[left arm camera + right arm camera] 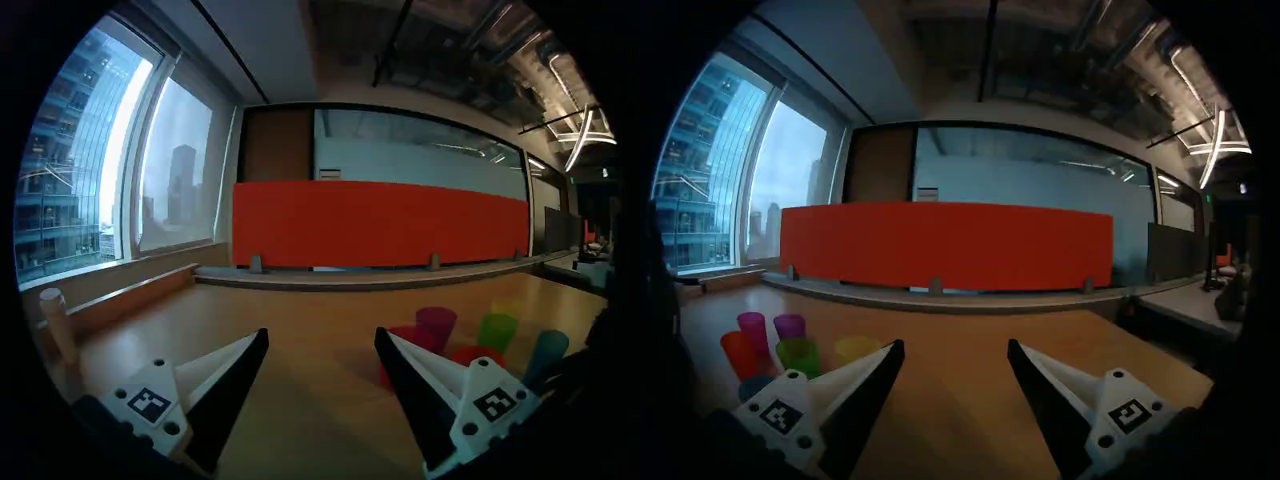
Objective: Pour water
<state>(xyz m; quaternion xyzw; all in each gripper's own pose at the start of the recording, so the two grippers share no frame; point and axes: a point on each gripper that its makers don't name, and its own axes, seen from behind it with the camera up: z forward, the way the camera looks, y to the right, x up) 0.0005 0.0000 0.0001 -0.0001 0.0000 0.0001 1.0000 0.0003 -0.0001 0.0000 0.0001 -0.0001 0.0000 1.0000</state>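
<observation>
Several coloured plastic cups stand upright in a cluster on the wooden table point(320, 320). In the left gripper view they are to the right: a magenta cup point(437, 323), a green cup point(498, 330), a teal cup point(547, 350) and red ones point(475, 355) partly behind my right finger. My left gripper point(321, 344) is open and holds nothing. In the right gripper view the cluster is at the lower left: a red cup point(739, 353), purple cups point(790, 326), a green cup point(798, 354), a yellow cup point(856, 349). My right gripper point(955, 352) is open and holds nothing.
A long red divider panel point(376, 224) stands along the table's far edge, with glass behind it. Large windows point(88, 176) run along the left. A wooden post point(58, 324) rises at the table's left edge. A lower desk point(1192, 300) lies to the right.
</observation>
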